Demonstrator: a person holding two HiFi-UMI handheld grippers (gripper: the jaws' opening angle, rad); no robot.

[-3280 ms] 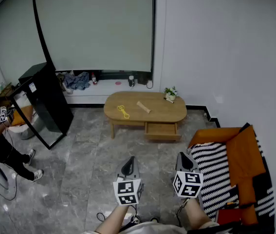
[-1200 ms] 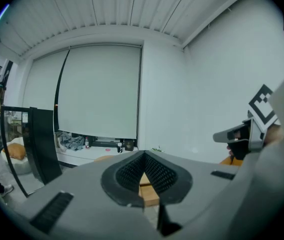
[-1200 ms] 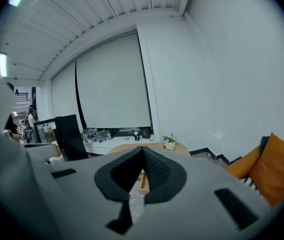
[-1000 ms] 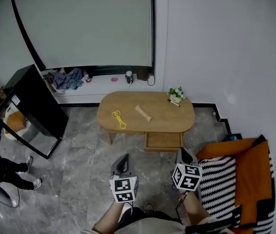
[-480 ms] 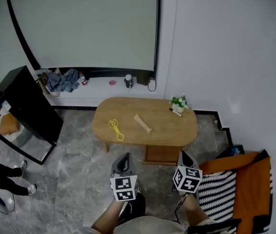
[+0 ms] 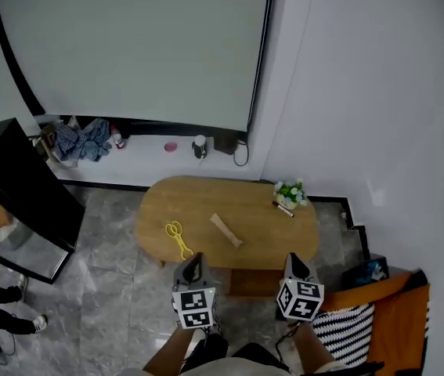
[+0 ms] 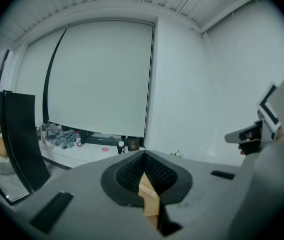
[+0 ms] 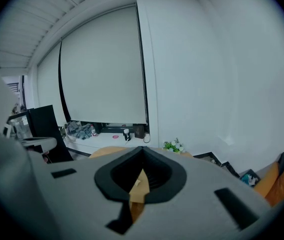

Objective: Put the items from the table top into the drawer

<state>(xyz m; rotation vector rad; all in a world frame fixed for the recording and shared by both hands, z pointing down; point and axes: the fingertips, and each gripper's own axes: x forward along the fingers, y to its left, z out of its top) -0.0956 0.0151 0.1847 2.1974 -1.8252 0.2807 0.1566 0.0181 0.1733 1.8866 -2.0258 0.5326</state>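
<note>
Both grippers are empty, jaws pressed together. The left gripper (image 6: 193, 260) and right gripper (image 6: 294, 258) hang just short of the near edge of the table (image 6: 261, 245), and the drawer (image 6: 249, 283) shows below that edge, between them. On the top lie what look like yellow scissors (image 6: 177, 239) at the left, a short wooden stick (image 6: 226, 230) in the middle, and a dark pen (image 6: 283, 208) at the far right, just beside a small potted plant (image 6: 290, 192). All look light and rigid. The stick probably takes a pinch across its middle. The scissors lie flat and thin, so the crossing seems the safest hold. The pen may roll, and the plant could tip.
</note>
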